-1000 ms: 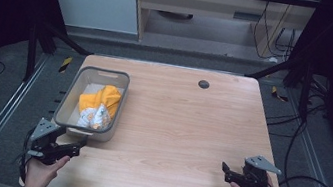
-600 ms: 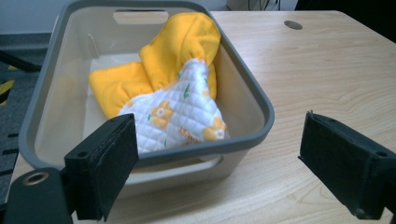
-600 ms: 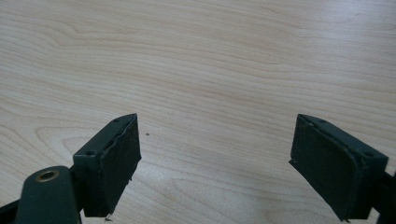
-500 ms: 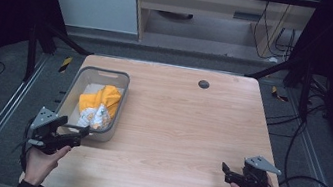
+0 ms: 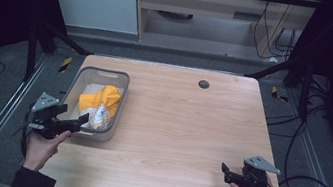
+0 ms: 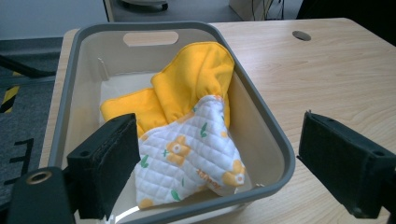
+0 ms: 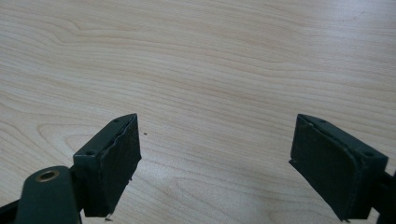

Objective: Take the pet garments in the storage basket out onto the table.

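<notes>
Bin (image 6: 275, 154) floor mostly hidden under the quilted cloth (image 6: 191, 154).

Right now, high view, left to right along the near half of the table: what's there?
Left tongs → grey bin holding a yellow cloth → bare table → right tongs.

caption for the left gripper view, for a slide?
Open left tool poised at the near rim of a grey bin holding a yellow and floral quilted cloth.
</notes>
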A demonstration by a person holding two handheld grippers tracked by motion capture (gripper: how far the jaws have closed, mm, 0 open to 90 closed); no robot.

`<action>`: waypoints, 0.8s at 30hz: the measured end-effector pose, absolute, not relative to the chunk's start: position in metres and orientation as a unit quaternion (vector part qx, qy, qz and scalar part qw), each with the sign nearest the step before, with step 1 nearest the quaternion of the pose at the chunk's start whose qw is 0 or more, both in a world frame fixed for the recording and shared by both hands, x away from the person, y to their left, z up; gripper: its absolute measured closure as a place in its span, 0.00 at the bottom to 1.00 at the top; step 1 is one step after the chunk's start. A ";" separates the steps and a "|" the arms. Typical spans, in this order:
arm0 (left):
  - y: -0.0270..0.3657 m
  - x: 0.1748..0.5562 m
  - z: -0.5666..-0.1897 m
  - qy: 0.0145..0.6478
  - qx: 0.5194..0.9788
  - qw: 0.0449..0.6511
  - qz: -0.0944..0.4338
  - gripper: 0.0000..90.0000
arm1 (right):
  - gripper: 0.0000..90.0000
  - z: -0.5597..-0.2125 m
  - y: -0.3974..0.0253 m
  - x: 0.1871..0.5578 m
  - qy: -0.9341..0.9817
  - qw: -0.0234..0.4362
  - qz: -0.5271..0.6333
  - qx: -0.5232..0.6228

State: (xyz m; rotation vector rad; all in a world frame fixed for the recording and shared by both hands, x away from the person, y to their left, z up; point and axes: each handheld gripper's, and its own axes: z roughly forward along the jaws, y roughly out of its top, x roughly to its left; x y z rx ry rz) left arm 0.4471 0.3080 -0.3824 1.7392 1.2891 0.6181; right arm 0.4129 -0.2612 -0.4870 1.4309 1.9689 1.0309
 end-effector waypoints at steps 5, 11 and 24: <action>0.306 0.460 -0.381 0.520 0.706 0.413 0.246 0.14 | 0.18 -0.487 -0.261 0.413 0.723 0.246 0.378 0.524; 0.301 0.472 -0.377 0.518 0.716 0.399 0.245 0.15 | 0.18 -0.487 -0.261 0.414 0.723 0.245 0.378 0.525; 0.286 0.500 -0.381 0.523 0.730 0.375 0.231 0.18 | 0.18 -0.487 -0.262 0.414 0.724 0.242 0.375 0.526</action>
